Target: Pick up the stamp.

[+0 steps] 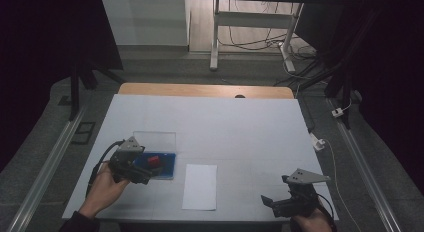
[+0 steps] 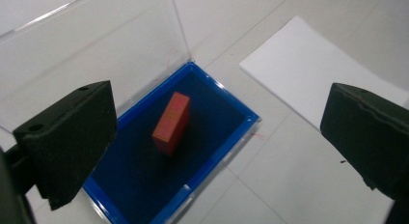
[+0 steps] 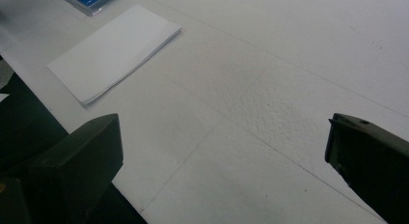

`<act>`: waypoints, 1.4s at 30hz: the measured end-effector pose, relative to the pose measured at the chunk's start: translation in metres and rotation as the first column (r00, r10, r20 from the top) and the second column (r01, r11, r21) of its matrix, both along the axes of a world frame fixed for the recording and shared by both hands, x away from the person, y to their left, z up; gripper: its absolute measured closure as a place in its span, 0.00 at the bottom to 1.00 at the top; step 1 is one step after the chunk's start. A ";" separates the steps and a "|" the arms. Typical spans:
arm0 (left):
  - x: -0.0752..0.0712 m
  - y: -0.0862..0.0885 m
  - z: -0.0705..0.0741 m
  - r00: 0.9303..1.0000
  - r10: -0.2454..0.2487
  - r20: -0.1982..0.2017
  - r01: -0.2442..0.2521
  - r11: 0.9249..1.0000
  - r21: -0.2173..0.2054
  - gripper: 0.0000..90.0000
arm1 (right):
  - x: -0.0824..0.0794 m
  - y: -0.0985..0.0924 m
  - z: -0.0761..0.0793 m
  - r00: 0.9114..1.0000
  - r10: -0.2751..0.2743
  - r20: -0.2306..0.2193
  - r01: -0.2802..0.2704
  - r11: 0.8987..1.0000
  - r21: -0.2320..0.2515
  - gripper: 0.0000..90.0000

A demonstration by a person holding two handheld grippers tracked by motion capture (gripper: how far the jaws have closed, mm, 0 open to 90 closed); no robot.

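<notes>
From the high view, a white counter (image 1: 240, 127) carries a blue tray (image 1: 159, 164) with a clear lid standing open behind it, a red block (image 1: 153, 160) inside, and a white paper stack (image 1: 200, 186) just to its right. The left hand-held gripper (image 1: 142, 173) hovers at the tray's near-left edge; the right hand-held gripper (image 1: 274, 204) sits well apart, near the counter's front right corner.

In the left gripper view, the black jaws stand wide apart and released above the tray (image 2: 144, 204), where the red block (image 2: 171, 123) lies tilted on the dark blue lining.

In the right gripper view, the jaws are spread and released over bare counter (image 3: 270, 103), with the paper stack (image 3: 113, 51) farther off.
</notes>
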State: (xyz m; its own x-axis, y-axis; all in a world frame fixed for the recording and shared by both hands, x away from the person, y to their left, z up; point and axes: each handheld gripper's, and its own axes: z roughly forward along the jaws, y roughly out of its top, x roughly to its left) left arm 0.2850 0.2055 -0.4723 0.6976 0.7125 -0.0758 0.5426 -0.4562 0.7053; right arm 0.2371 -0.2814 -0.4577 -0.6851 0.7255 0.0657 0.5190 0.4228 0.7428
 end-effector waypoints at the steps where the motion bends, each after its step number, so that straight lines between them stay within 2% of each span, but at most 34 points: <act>1: 0.001 -0.001 -0.001 1.000 -0.006 0.000 0.006 1.000 0.014 0.00 | 0.000 0.000 0.000 1.000 0.000 0.000 0.000 1.000 0.000 0.00; 5: 0.007 -0.005 -0.004 1.000 -0.021 0.005 0.021 0.998 0.064 0.00 | 0.000 0.000 0.000 1.000 0.000 -0.002 0.000 1.000 0.002 0.00; 16: 0.029 -0.008 -0.010 0.996 -0.083 -0.015 0.084 0.990 0.110 0.00 | 0.000 0.000 0.000 1.000 0.006 -0.007 -0.006 1.000 0.003 0.00; 18: 0.030 -0.007 -0.013 0.996 -0.089 -0.023 0.091 0.990 0.111 0.00 | 0.000 0.000 0.000 1.000 0.007 -0.008 -0.007 1.000 0.004 0.00; 21: 0.028 -0.005 -0.016 0.995 -0.100 -0.020 0.102 0.984 0.144 0.00 | 0.000 0.000 0.000 1.000 0.007 -0.006 -0.007 1.000 0.003 0.00; 24: 0.026 -0.004 -0.017 0.994 -0.106 -0.008 0.106 0.977 0.183 0.08 | 0.000 0.001 0.000 1.000 0.012 -0.004 -0.012 1.000 -0.001 0.00; 27: 0.025 -0.003 -0.019 0.992 -0.124 -0.008 0.123 0.966 0.229 0.18 | -0.001 0.001 0.000 1.000 0.014 -0.003 -0.014 1.000 -0.003 0.00; 28: 0.025 -0.004 -0.020 0.992 -0.127 -0.009 0.125 0.963 0.239 0.26 | 0.000 0.002 0.000 1.000 0.017 -0.003 -0.017 1.000 -0.003 0.00; 30: 0.025 -0.004 -0.021 0.991 -0.135 -0.008 0.132 0.959 0.252 0.30 | 0.000 0.001 0.000 1.000 0.019 -0.002 -0.019 1.000 -0.004 0.00; 31: 0.025 -0.004 -0.021 0.990 -0.141 -0.010 0.139 0.956 0.258 0.38 | 0.000 0.002 0.000 1.000 0.020 -0.002 -0.020 1.000 -0.006 0.00; 32: 0.025 -0.004 -0.021 0.990 -0.143 -0.012 0.142 0.956 0.258 0.38 | 0.000 0.002 0.000 1.000 0.020 -0.002 -0.020 1.000 -0.006 0.00; 34: 0.026 -0.003 -0.020 0.988 -0.151 -0.015 0.150 0.956 0.253 0.45 | 0.000 0.002 0.000 1.000 0.022 -0.001 -0.022 1.000 -0.008 0.00; 39: 0.028 0.000 -0.018 0.989 -0.149 -0.019 0.149 0.962 0.230 0.62 | 0.000 0.002 0.000 1.000 0.024 0.000 -0.024 1.000 -0.011 0.00; 42: 0.029 0.002 -0.019 0.989 -0.144 -0.029 0.147 0.964 0.222 0.65 | 0.000 0.002 0.000 1.000 0.025 -0.001 -0.025 1.000 -0.012 0.00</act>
State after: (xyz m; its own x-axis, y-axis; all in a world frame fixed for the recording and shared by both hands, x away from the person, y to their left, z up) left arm 0.3140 0.2079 -0.4909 0.7948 0.6034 0.0644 0.4668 -0.6757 0.5705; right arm 0.2368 -0.2793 -0.4581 -0.7030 0.7089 0.0576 0.5088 0.4447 0.7371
